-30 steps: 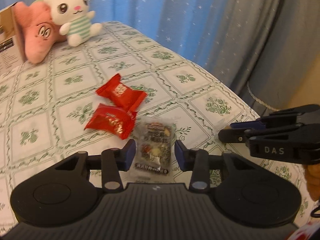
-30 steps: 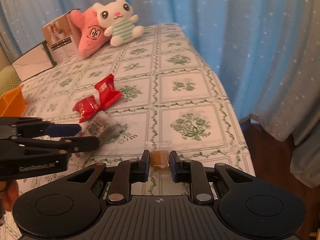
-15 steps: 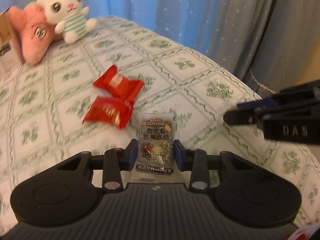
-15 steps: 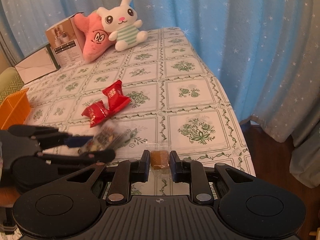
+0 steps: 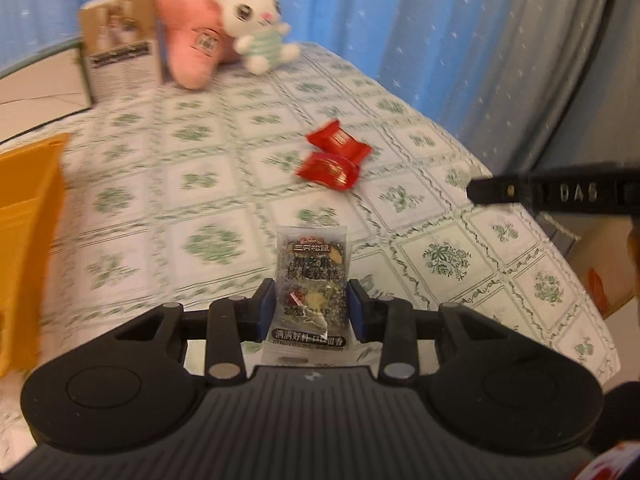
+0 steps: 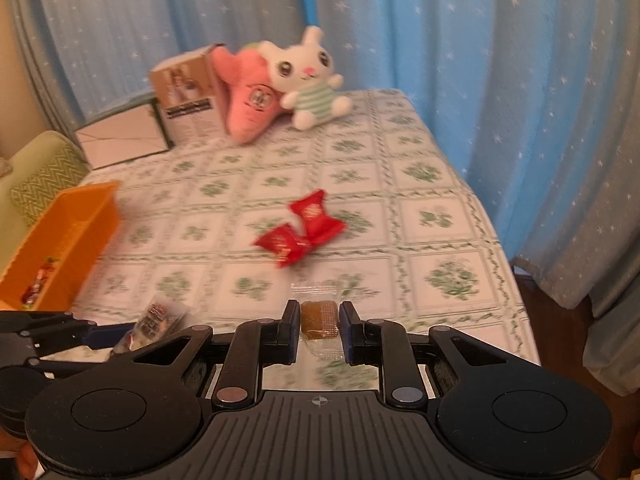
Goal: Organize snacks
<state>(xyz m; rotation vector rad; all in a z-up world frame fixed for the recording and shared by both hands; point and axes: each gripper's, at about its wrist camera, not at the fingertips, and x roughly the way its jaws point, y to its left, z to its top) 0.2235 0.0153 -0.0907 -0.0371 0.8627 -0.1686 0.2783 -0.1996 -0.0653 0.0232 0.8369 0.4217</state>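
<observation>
My left gripper (image 5: 311,307) is shut on a clear packet of dark nut snack (image 5: 311,276), held off the flowered tablecloth. In the right wrist view that same packet (image 6: 160,318) shows at the lower left in the left gripper. My right gripper (image 6: 319,326) is shut on a small brown sweet in a clear wrapper (image 6: 319,319), also lifted. Two red wrapped snacks (image 5: 334,160) lie together mid-table, seen again in the right wrist view (image 6: 302,226). An orange bin (image 6: 60,244) stands at the left with a few snacks inside; its corner (image 5: 28,216) shows in the left wrist view.
A pink plush carrot (image 6: 248,96), a white plush rabbit (image 6: 308,80) and a cardboard box (image 6: 186,96) stand at the table's far end. Blue star-print curtains hang behind and to the right. The table's right edge (image 6: 496,240) drops to a wooden floor.
Both grippers have lifted with their snacks and swung left. The orange bin has come into view; the red snacks now lie farther off.
</observation>
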